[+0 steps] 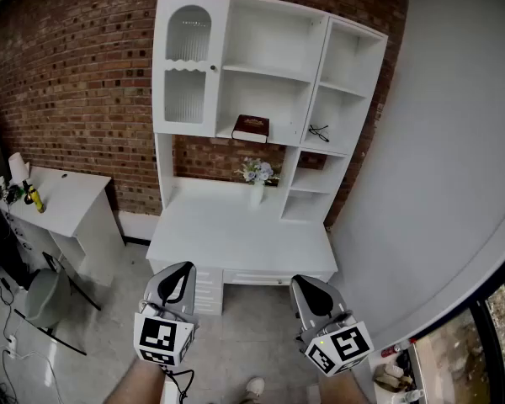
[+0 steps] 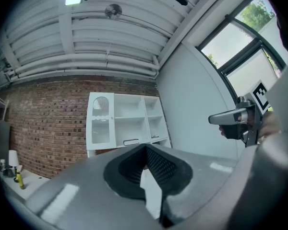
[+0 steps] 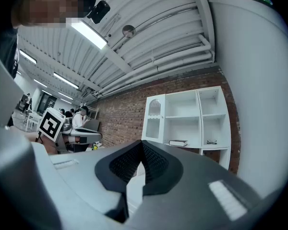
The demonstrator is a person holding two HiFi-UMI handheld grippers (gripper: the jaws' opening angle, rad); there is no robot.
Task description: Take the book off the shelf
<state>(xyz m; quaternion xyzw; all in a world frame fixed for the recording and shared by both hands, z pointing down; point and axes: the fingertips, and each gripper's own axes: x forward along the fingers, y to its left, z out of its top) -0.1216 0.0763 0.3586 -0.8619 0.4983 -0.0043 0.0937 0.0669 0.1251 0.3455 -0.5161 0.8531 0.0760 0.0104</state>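
Book (image 1: 251,128) lies flat on shelf (image 1: 284,140), upper centre; probably stiff and fairly heavy, best pinched at its overhanging front edge; left gripper (image 1: 178,276) and right gripper (image 1: 306,289), bottom of frame, jaws together, empty.

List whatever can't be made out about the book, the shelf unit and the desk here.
- Book: too small in every view to read a title.
- Cupboard door: in the head view its ribbed pane blurs whatever is behind it.
- Desk drawers: in the head view they are partly hidden behind the left gripper, and they are absent from both gripper views.
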